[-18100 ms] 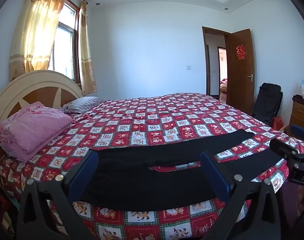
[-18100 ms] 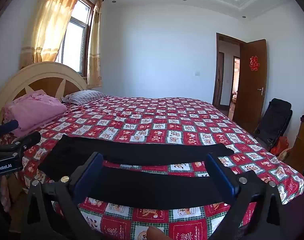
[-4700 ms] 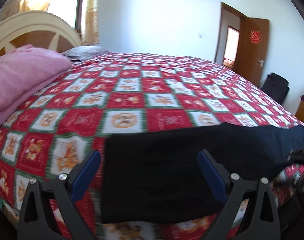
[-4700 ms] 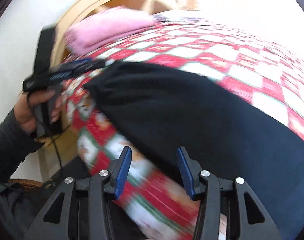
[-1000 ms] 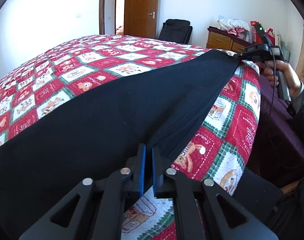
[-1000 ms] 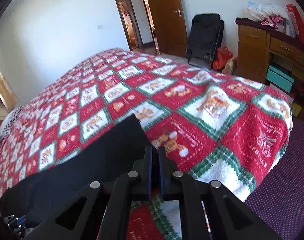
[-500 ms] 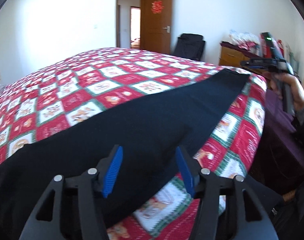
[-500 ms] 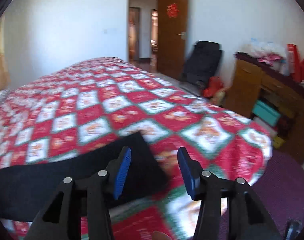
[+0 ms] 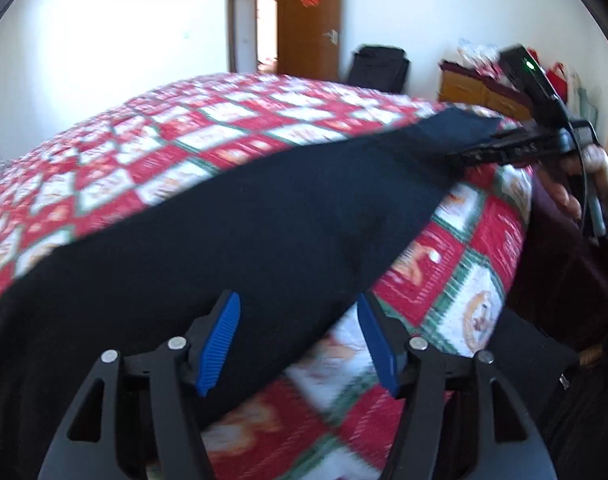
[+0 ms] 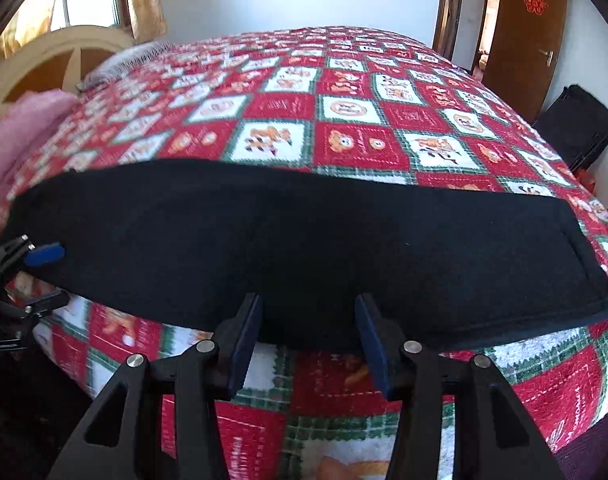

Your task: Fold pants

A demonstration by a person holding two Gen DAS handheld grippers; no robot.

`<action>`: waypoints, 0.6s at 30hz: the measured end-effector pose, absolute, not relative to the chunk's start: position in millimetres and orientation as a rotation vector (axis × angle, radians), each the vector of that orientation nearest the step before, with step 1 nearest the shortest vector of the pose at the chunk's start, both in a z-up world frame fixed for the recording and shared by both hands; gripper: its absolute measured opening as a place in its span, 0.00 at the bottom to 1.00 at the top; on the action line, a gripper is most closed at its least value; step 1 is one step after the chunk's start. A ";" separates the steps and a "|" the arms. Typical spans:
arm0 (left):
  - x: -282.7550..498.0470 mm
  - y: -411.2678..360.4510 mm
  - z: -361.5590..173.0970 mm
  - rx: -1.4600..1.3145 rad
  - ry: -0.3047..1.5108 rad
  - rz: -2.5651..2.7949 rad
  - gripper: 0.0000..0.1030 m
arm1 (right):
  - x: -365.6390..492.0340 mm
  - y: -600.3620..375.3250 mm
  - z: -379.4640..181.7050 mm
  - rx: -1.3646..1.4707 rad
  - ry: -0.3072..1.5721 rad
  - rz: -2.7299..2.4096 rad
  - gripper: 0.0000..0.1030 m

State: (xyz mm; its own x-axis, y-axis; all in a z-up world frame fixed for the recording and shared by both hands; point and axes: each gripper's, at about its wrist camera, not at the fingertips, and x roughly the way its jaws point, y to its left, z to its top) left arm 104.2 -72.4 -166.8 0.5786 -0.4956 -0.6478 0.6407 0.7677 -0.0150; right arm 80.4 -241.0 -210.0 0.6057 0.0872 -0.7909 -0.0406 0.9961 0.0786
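The black pants (image 10: 304,236) lie folded lengthwise into one long strip along the near edge of the bed, hem end at the right. They also show in the left wrist view (image 9: 224,248). My left gripper (image 9: 300,340) is open and empty, just above the strip's near edge. It also shows in the right wrist view (image 10: 36,276) at the strip's left end. My right gripper (image 10: 307,338) is open and empty, close over the strip's near edge around mid-length. It also shows in the left wrist view (image 9: 483,150), by the hem end.
The bed carries a red, white and green patchwork quilt (image 10: 343,120). A folded pink blanket (image 10: 20,132) lies by the wooden headboard (image 10: 56,56). A brown door (image 9: 307,28), a black chair (image 9: 377,66) and a wooden dresser (image 9: 475,90) stand beyond the bed.
Both grippers were shut on the pants one second ago and have opened and let go. The right gripper has swung left to face the strip's length. The pants lie flat.
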 end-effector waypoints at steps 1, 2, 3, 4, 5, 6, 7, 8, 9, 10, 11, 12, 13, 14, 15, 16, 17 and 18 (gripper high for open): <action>106.2 -66.0 -163.1 0.227 0.669 -0.651 0.63 | 80.8 -243.3 -205.3 0.099 0.901 0.097 0.49; 110.8 -53.5 -157.9 0.222 0.654 -0.610 0.64 | 82.4 -242.9 -201.1 0.138 0.886 0.120 0.49; 116.6 -39.3 -154.2 0.218 0.640 -0.554 0.68 | 85.5 -241.2 -196.2 0.172 0.870 0.140 0.49; 121.9 -29.7 -154.0 0.214 0.636 -0.520 0.70 | 91.0 -237.0 -192.2 0.191 0.857 0.157 0.49; 127.6 -18.8 -154.2 0.206 0.639 -0.486 0.70 | 97.8 -228.4 -189.1 0.201 0.852 0.175 0.49; 133.4 -6.8 -156.4 0.195 0.653 -0.459 0.70 | 108.5 -216.0 -184.3 0.203 0.846 0.205 0.49; 137.0 4.4 -160.8 0.185 0.672 -0.439 0.70 | 118.6 -201.1 -180.0 0.195 0.841 0.227 0.49; 137.3 10.8 -166.6 0.188 0.687 -0.435 0.70 | 130.1 -183.9 -175.3 0.179 0.836 0.252 0.49; 136.1 13.3 -171.7 0.201 0.699 -0.431 0.70 | 135.2 -168.5 -171.4 0.163 0.832 0.275 0.49; 133.5 15.9 -181.4 0.230 0.720 -0.420 0.71 | 145.5 -151.3 -168.1 0.151 0.830 0.308 0.49; 127.3 19.6 -187.9 0.237 0.706 -0.424 0.71 | 155.8 -135.7 -165.3 0.148 0.829 0.343 0.49; 121.8 22.5 -189.2 0.228 0.686 -0.428 0.71 | 169.5 -115.2 -162.9 0.154 0.832 0.390 0.49; 120.3 23.0 -189.0 0.224 0.688 -0.426 0.71 | 178.9 -101.1 -161.8 0.165 0.839 0.421 0.49; 117.3 24.6 -186.6 0.215 0.680 -0.418 0.71 | 190.1 -85.3 -161.5 0.180 0.851 0.453 0.49; 114.9 27.4 -182.4 0.204 0.654 -0.398 0.71 | 196.9 -71.9 -161.8 0.191 0.863 0.476 0.49; 114.7 28.6 -178.8 0.202 0.635 -0.389 0.71 | 207.7 -56.3 -163.1 0.203 0.879 0.506 0.49; 114.9 33.0 -175.3 0.201 0.612 -0.371 0.72 | 218.8 -39.0 -165.0 0.213 0.896 0.536 0.49; 116.6 39.2 -172.8 0.206 0.601 -0.345 0.74 | 228.3 -24.1 -166.8 0.222 0.913 0.558 0.49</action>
